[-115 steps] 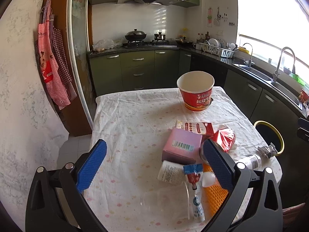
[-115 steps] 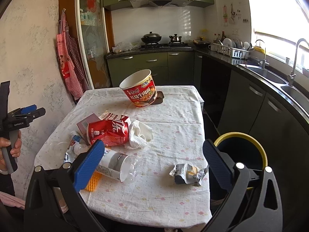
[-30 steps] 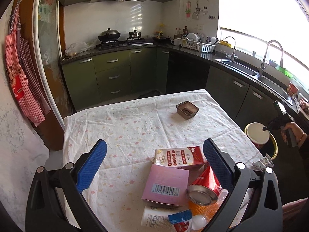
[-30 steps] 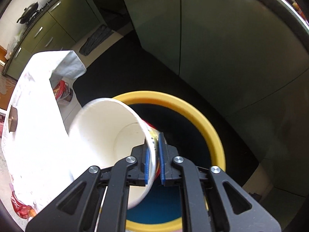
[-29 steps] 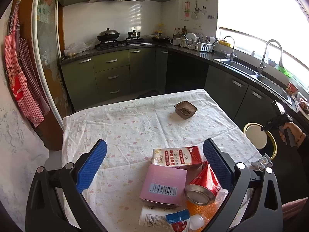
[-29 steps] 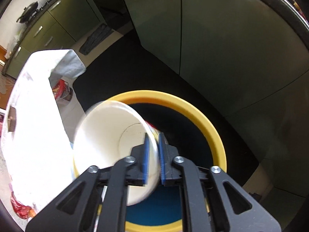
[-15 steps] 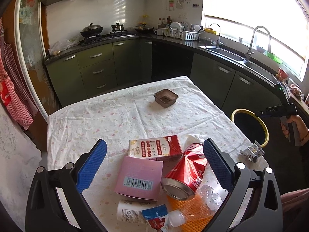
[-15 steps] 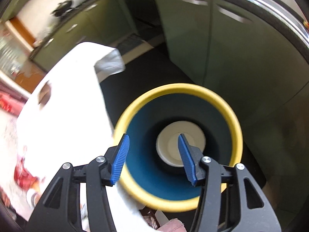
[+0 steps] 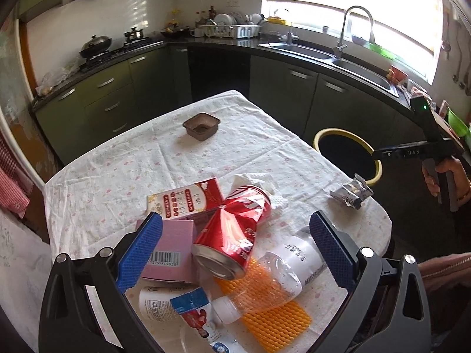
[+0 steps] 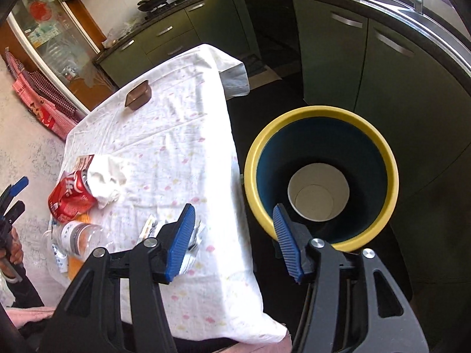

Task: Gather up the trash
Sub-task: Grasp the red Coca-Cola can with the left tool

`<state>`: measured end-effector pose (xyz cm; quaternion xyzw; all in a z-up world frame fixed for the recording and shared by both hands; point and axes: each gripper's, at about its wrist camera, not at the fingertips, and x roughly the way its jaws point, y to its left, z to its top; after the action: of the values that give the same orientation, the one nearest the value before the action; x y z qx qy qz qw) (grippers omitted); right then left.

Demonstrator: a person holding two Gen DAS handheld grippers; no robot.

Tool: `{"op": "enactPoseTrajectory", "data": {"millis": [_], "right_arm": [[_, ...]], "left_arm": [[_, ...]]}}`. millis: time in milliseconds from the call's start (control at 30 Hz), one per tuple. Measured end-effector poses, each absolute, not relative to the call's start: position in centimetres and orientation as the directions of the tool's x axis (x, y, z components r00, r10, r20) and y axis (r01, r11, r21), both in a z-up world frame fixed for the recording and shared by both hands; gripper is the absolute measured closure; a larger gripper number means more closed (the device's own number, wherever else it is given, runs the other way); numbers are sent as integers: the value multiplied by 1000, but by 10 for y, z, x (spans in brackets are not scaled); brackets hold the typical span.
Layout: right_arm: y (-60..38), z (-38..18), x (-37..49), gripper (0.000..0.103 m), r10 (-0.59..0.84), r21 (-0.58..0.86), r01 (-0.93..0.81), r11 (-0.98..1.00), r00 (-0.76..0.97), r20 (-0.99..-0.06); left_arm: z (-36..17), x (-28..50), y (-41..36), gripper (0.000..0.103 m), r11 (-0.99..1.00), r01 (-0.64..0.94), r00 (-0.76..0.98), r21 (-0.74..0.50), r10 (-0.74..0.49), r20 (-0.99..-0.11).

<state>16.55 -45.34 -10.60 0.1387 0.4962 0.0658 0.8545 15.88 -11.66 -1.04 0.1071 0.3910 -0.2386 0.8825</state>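
1. While the right gripper (image 10: 234, 235) is held above the gap between the table (image 10: 182, 123) and the bin (image 10: 321, 111), its jaws are seen apart with nothing between them, having just been opening.
2. A white paper cup (image 10: 318, 191) is seen upright at the bottom of the yellow-rimmed bin, which stands on the floor just beside the table.
3. The left gripper (image 9: 234, 251) is held over the pile of trash with its jaws wide apart; nothing is pressed by its pads.
4. Below it a crushed red can (image 9: 232, 235) is laid across a pink box (image 9: 170, 253), with a clear plastic bottle (image 9: 273, 273) just beside the can and on top of an orange mesh (image 9: 279, 320).
5. A crumpled foil wrapper (image 9: 351, 194) is seen near the table edge by the bin.
6. A small brown tray (image 9: 201, 126) is set well apart from the pile, towards the far end.
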Motion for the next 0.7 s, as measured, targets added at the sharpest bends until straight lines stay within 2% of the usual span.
{"op": "enactPoseTrajectory", "data": {"millis": [200, 367, 700], "right_arm": [[-445, -100, 142, 48, 267, 310, -5, 951, 517, -813], [-436, -98, 131, 48, 282, 312, -33, 949, 525, -803], [-435, -109, 140, 47, 313, 336, -48, 941, 504, -805]], "left_arm": [[-27, 188, -155, 6, 755, 644, 465, 118, -264, -845], [-60, 216, -171, 22, 717, 691, 305, 88, -180, -935], [-87, 232, -180, 30, 688, 719, 226, 97, -100, -969]]}}
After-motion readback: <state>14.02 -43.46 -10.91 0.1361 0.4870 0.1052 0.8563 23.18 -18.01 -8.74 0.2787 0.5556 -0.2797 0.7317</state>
